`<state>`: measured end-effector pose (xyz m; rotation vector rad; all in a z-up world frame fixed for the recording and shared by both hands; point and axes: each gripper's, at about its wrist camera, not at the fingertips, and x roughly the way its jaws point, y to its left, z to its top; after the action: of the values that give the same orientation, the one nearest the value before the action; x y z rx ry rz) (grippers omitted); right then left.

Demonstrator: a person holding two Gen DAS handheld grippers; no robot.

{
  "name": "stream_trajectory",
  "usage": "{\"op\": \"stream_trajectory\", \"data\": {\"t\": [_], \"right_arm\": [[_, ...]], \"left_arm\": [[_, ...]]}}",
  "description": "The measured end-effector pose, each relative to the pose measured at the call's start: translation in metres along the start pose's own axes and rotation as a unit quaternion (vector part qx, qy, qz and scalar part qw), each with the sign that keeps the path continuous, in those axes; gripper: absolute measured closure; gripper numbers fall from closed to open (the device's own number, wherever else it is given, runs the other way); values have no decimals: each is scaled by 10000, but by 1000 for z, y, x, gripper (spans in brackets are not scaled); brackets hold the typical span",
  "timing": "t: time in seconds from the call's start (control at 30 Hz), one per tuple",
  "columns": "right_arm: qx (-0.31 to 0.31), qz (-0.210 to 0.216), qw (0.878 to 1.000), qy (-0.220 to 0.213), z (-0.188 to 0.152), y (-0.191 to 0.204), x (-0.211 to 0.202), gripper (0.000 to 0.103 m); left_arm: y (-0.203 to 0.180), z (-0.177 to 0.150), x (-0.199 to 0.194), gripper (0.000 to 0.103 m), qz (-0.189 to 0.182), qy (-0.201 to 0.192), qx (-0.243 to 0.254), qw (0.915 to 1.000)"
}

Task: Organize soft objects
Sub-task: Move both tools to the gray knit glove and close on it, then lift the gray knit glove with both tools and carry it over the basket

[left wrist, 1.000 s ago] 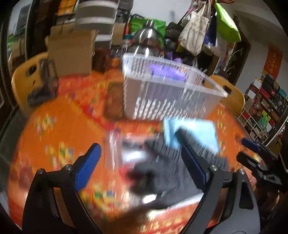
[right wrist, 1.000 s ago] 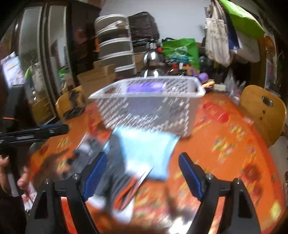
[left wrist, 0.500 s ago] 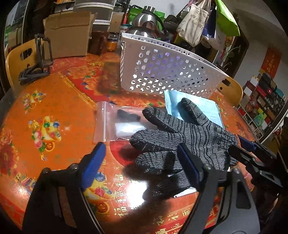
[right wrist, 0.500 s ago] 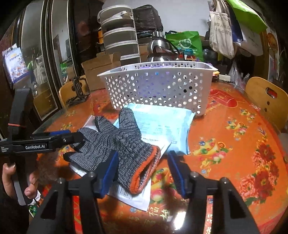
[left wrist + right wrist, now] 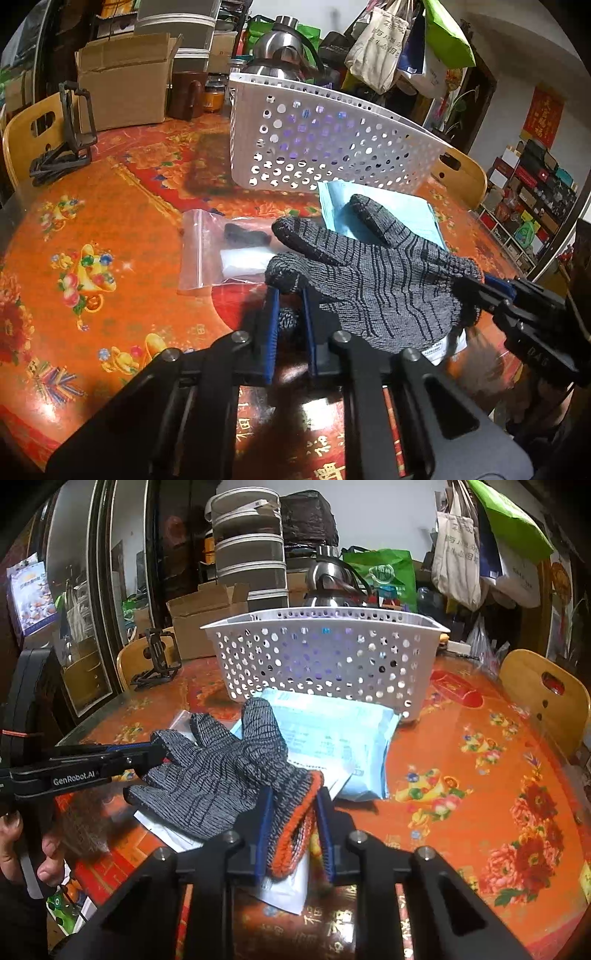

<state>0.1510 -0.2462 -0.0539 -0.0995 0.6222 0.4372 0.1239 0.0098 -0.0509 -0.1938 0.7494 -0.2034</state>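
Gripping, left view: left gripper (image 5: 289,295), open half a second ago, now clamps a fingertip of the knit glove (image 5: 384,280) above the table (image 5: 110,206); the fingertip's underside is hidden.

Right view: right gripper (image 5: 293,827) has closed on the orange cuff. Lift toward basket (image 5: 325,657) probably follows; basket contents unclear.

Cluttered rm: wooden chair (image 5: 546,698) by orange table (image 5: 480,775), shelves (image 5: 532,206) w/ boxes.

Glove in front of the basket, on the table

The knit glove (image 5: 388,280) lies over a packet (image 5: 402,214) and a zip bag (image 5: 221,251) to its left; the perforated basket (image 5: 325,147) stands behind, a kettle (image 5: 284,55) and cardboard box (image 5: 122,88) farther back on the table (image 5: 92,229).
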Motion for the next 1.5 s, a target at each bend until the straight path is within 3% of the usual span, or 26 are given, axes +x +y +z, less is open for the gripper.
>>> {"op": "stream_trajectory", "data": {"t": [0.33,0.87,1.33,1.5], "right_arm": [[58,39,10000,-29,-2,-3,-1,86],[-78,178,9987,-463,18,6,-29,92],[-235,153,9948,-976,71,7,-60,92],[-310,240,9927,-1141,105,5,-70,92]], "left_arm": [[2,-4,-2,95,-3,-74,-12,10000],[-4,8,-46,97,-209,-507,35,9985],[-13,65,-88,97,-373,-961,-8,9947],[-21,97,-106,97,-434,-1144,29,9925]]}}
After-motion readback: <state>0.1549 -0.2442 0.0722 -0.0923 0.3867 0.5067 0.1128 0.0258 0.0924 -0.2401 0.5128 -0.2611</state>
